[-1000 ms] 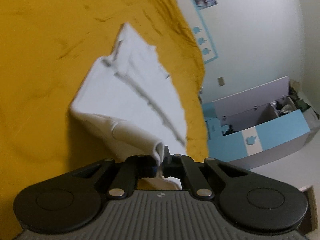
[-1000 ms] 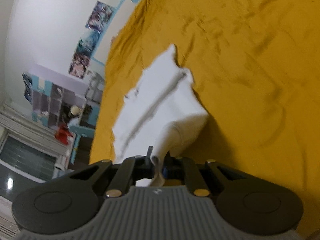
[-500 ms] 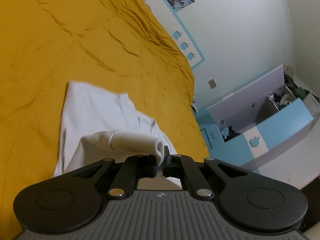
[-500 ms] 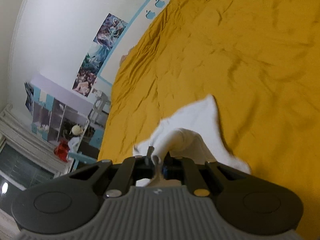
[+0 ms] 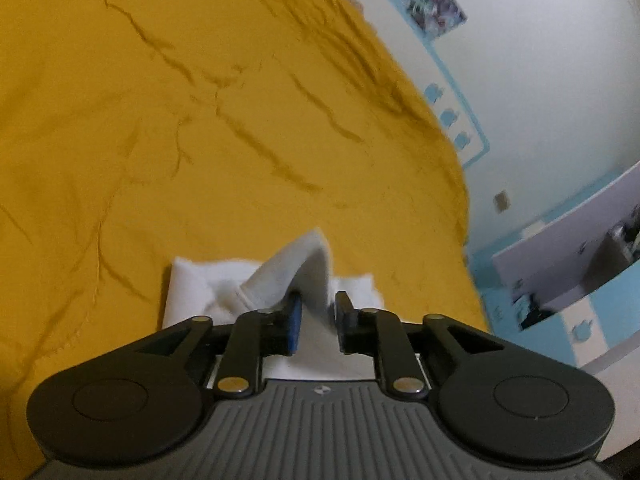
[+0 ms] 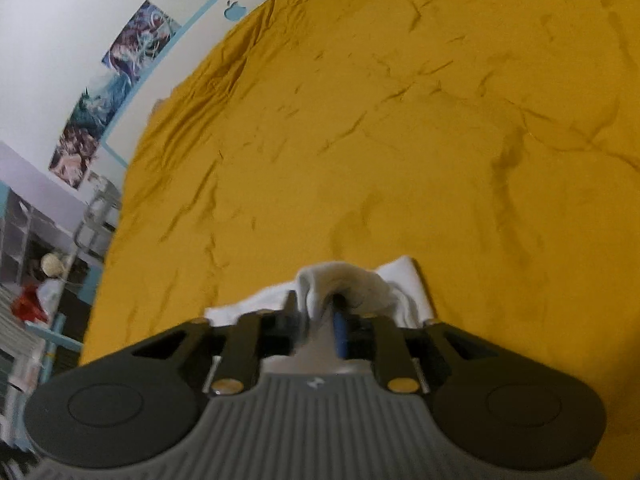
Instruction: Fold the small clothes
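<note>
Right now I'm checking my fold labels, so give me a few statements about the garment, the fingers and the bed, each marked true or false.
1. The white garment lies on a yellow bedsheet. True.
2. The left gripper has its fingers clamped tight together. False: a gap shows between them and they are opening, with white cloth between.
3. A fold of the garment stands up between the right gripper's fingers. True.
4. The bedsheet is smooth and free of creases. False: wrinkles run all across it.
5. Posters hang on the wall in the right wrist view. True.
</note>
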{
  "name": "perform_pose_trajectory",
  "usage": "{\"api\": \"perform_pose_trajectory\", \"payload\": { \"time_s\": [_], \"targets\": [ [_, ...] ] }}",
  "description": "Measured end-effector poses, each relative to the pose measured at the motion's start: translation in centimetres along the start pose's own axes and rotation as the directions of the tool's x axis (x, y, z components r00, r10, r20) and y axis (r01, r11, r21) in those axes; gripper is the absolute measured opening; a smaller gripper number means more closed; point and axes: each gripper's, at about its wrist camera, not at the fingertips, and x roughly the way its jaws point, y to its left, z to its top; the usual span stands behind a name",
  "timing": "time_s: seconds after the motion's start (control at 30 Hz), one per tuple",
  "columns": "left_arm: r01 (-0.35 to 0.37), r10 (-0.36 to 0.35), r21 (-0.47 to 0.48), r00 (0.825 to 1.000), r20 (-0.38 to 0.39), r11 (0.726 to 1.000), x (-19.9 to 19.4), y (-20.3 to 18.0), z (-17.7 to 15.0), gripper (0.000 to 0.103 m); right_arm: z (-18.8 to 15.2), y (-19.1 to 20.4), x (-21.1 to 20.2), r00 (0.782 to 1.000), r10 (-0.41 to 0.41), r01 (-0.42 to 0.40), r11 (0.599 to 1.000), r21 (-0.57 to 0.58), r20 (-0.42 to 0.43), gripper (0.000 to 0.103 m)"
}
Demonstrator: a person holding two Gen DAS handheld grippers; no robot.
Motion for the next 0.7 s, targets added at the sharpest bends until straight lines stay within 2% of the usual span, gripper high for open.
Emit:
{"api": "perform_pose_trajectory", "payload": {
  "time_s": [0.03, 0.07, 0.13, 0.23, 0.3, 0.37, 0.43, 0.5, 0.6, 0.7],
  "targets": [
    [0.018, -0.018, -0.002, 0.999, 0.028, 1.000, -1.1, 0.0, 0.2, 0.026, -0.1, -0.1, -0.6, 1.000, 0.019, -0.019, 1.000, -0.010, 0.018, 0.030],
    [0.041, -0.041, 0.002, 0.998, 0.055, 0.999, -2.4, -0.2, 0.4, 0.031, -0.2, -0.1, -1.4, 0.998, 0.026, -0.025, 0.999, -0.028, 0.051, 0.048],
    [0.066, -0.065, -0.005, 0.995, 0.072, 0.998, -5.3, -0.4, 0.4, 0.035, -0.2, 0.0, -3.7, 0.992, 0.006, 0.002, 0.998, -0.064, 0.126, 0.059],
    [0.111, -0.112, 0.025, 0.993, 0.040, 0.993, -9.9, -0.9, -1.5, 0.038, -0.4, -0.7, -8.0, 0.988, 0.086, -0.080, 0.996, -0.049, 0.130, 0.059],
    [0.067, -0.069, 0.071, 0.997, 0.020, 0.995, -13.2, -1.5, -4.3, 0.049, -1.6, -1.0, -11.1, 0.989, 0.128, -0.128, 0.992, -0.004, 0.077, 0.059],
    [0.034, -0.034, 0.057, 0.999, -0.009, 0.998, -15.8, -1.8, -7.5, 0.052, -3.5, -2.0, -13.9, 0.978, 0.207, -0.208, 0.975, 0.074, 0.020, 0.059],
    [0.030, -0.031, -0.012, 0.999, -0.037, 0.999, -18.0, -1.0, -10.9, 0.054, -6.4, -2.9, -16.6, 0.966, 0.256, -0.252, 0.959, 0.129, -0.021, 0.059],
    [0.023, -0.030, -0.130, 0.998, -0.049, 0.991, -19.3, 0.5, -14.1, 0.055, -9.0, -3.8, -18.2, 0.963, 0.263, -0.249, 0.950, 0.187, -0.052, 0.059],
    [0.015, -0.030, -0.266, 0.998, -0.052, 0.964, -19.4, 2.9, -16.9, 0.055, -11.9, -5.4, -18.6, 0.962, 0.261, -0.227, 0.927, 0.299, -0.077, 0.060],
    [0.004, -0.019, -0.395, 0.999, -0.034, 0.919, -18.3, 5.3, -18.2, 0.059, -14.1, -6.5, -18.2, 0.973, 0.215, -0.171, 0.914, 0.368, -0.083, 0.059]
  ]
}}
